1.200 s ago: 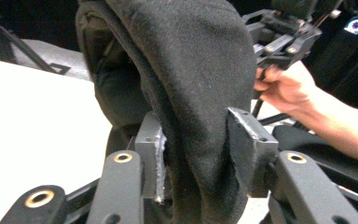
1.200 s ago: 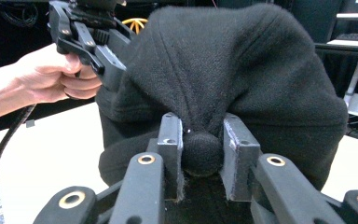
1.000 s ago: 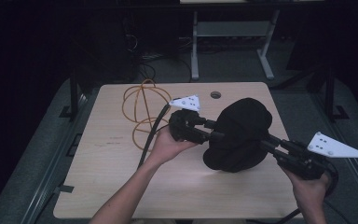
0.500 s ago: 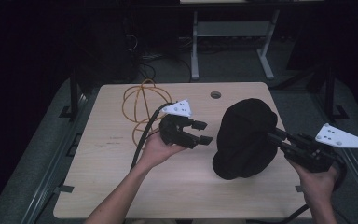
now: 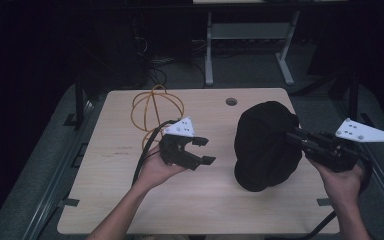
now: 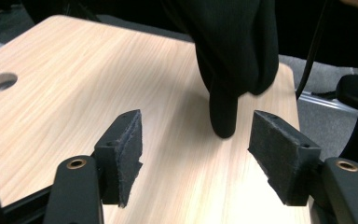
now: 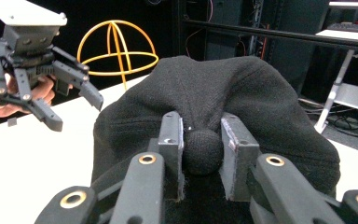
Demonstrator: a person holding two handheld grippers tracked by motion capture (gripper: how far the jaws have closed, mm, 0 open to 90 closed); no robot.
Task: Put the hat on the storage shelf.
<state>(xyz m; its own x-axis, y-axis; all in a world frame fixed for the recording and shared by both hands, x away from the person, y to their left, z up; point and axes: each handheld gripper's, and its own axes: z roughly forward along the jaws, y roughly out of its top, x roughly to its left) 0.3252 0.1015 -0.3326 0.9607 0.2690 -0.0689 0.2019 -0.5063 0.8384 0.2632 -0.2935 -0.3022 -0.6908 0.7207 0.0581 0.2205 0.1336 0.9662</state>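
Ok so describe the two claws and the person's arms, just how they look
Both claws, left and right, are black, each with two angular arms tipped by dark felt-like pads. Brass-coloured rivets mark the joints. A grey three-cornered plate with small holes tops each, and a black cable trails off. The forearms are bare, no sleeves.
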